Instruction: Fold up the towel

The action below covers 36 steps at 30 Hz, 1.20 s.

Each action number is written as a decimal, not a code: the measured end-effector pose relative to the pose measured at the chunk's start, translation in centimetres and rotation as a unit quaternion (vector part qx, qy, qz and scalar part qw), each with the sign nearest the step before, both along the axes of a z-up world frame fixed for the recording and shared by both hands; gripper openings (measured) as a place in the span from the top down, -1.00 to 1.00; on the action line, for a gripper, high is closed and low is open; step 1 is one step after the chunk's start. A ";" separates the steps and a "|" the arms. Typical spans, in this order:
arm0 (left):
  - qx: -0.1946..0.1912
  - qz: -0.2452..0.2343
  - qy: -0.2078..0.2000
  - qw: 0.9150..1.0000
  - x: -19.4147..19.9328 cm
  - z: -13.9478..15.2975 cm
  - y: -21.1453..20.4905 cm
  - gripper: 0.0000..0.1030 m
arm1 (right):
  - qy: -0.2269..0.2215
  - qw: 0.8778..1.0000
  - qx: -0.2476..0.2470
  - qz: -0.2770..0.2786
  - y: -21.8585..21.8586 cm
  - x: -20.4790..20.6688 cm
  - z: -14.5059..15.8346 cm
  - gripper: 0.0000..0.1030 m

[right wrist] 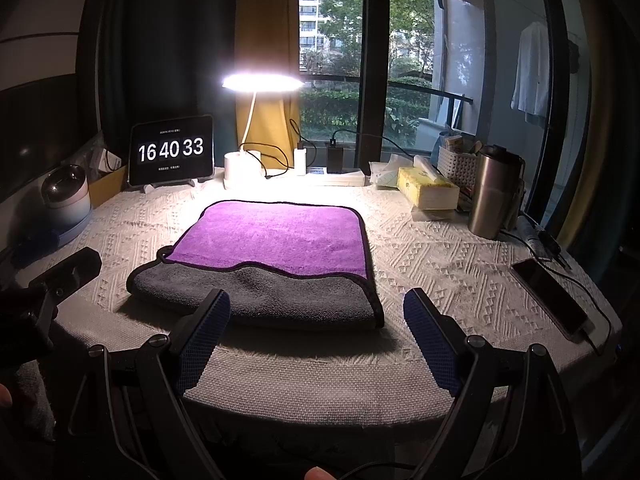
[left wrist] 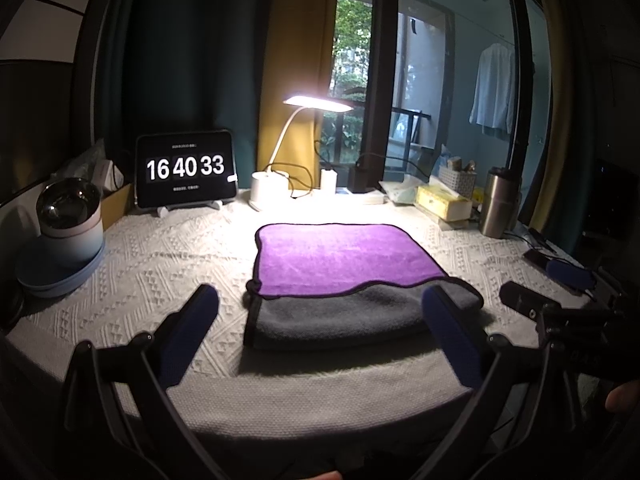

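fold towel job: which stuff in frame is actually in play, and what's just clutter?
In play:
towel, purple side up, grey layer showing at the near edge
left gripper, open, empty
right gripper, open, empty

Clutter:
tablet clock
desk lamp
tissue box
steel tumbler
phone
metal bowl

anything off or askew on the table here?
Only the towel: the near part is turned over gray side up onto the purple, and its edge runs wavy and slanted, so the fold is uneven. Both grippers, left and right, hang open in front of it. Nothing spilled or damaged.
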<state>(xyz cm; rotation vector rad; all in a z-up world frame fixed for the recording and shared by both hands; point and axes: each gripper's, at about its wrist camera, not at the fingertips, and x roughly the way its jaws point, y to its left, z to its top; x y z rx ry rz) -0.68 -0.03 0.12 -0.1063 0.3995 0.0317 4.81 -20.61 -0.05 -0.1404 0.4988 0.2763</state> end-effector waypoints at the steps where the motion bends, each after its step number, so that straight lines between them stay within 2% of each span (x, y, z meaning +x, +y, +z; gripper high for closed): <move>1: 0.000 0.000 0.000 1.000 0.0 0.0 0.0 -0.99 | 0.000 1.000 0.000 0.000 0.0 0.0 0.0 -0.76; 13: -0.005 0.001 0.018 1.000 1.6 -0.3 0.3 -0.99 | 0.007 1.000 -0.002 -0.010 -0.6 1.5 -0.5 -0.76; 28: -0.022 0.010 0.068 0.997 6.2 -2.1 1.5 -0.98 | 0.040 0.999 -0.007 -0.007 -1.6 5.6 -1.7 -0.75; 34: -0.034 0.011 0.105 0.994 8.7 -3.6 2.3 -0.97 | 0.065 0.998 -0.011 -0.002 -1.8 8.0 -2.8 -0.64; 36: -0.032 0.014 0.115 0.993 9.5 -4.0 2.6 -0.97 | 0.073 0.997 -0.013 0.000 -1.8 8.8 -3.2 -0.53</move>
